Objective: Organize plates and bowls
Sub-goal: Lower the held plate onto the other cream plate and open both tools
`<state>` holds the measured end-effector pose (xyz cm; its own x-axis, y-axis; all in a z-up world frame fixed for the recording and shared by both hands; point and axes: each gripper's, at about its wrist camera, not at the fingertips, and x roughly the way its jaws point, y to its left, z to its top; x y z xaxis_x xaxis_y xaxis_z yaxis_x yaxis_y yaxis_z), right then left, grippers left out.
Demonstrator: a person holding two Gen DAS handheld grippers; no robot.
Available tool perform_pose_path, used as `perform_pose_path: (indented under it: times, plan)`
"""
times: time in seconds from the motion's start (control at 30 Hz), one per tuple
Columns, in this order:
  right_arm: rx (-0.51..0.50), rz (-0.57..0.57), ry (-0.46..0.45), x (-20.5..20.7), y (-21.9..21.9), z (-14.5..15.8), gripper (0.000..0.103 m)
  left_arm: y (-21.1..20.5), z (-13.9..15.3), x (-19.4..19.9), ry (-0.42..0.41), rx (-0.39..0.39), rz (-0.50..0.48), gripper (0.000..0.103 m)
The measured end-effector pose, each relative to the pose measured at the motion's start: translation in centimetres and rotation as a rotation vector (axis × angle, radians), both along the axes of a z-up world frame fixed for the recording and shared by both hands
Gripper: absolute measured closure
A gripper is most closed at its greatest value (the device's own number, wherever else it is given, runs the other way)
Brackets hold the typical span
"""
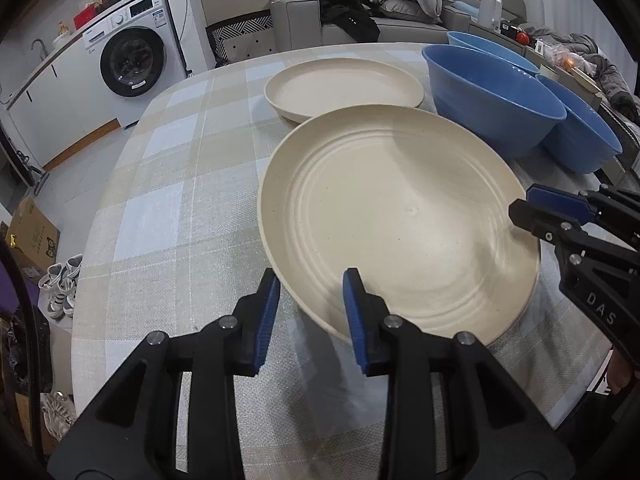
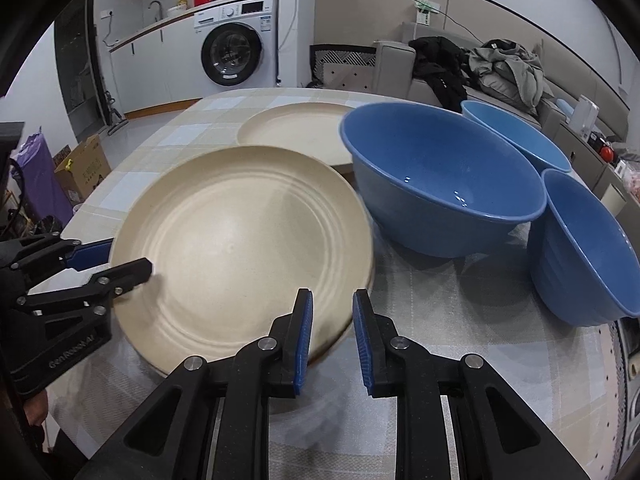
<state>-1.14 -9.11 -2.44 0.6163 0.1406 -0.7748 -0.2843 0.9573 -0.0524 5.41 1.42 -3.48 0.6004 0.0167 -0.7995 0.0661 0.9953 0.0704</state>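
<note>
The left gripper (image 1: 312, 300) stood slightly spread astride the near rim of the plate (image 1: 400, 216), one pad outside the rim, the other over the plate, neither plainly pressing. The right gripper (image 2: 332, 328) straddled the opposite rim with a narrow gap; I could not tell whether it pinched. A second plate (image 1: 344, 84) and three bowls (image 2: 440, 184) lay beyond the fingertips.

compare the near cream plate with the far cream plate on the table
The near cream ridged plate is tilted, its near edge raised off the checked tablecloth; the far cream plate lies flat. The near one sits between both hand-held grippers; the far one has none beside it. Both are round, cream and empty.
</note>
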Motion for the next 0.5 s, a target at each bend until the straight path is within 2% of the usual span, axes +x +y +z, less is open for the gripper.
perform_pose_path:
  times: [0.23,0.33,0.4,0.43,0.5]
  plan:
    - [0.017,-0.004,0.008,0.3,-0.2,0.1,0.079,0.6,0.0,0.1,0.009,-0.034,-0.005,0.074]
    - [0.048,-0.009,0.009,0.3,-0.9,0.3,0.062,1.4,0.2,0.2,0.015,-0.077,0.004,0.069]
    - [0.082,-0.012,-0.006,0.0,-1.4,0.9,0.045,2.2,0.7,0.1,0.001,-0.114,0.012,0.054]
    - [0.099,-0.012,-0.014,-0.1,-1.6,1.3,0.041,2.5,1.0,0.1,-0.009,-0.128,0.019,0.049]
    - [0.128,-0.011,-0.031,-0.3,-1.9,2.0,0.023,3.5,1.9,-0.1,-0.034,-0.168,0.038,0.031]
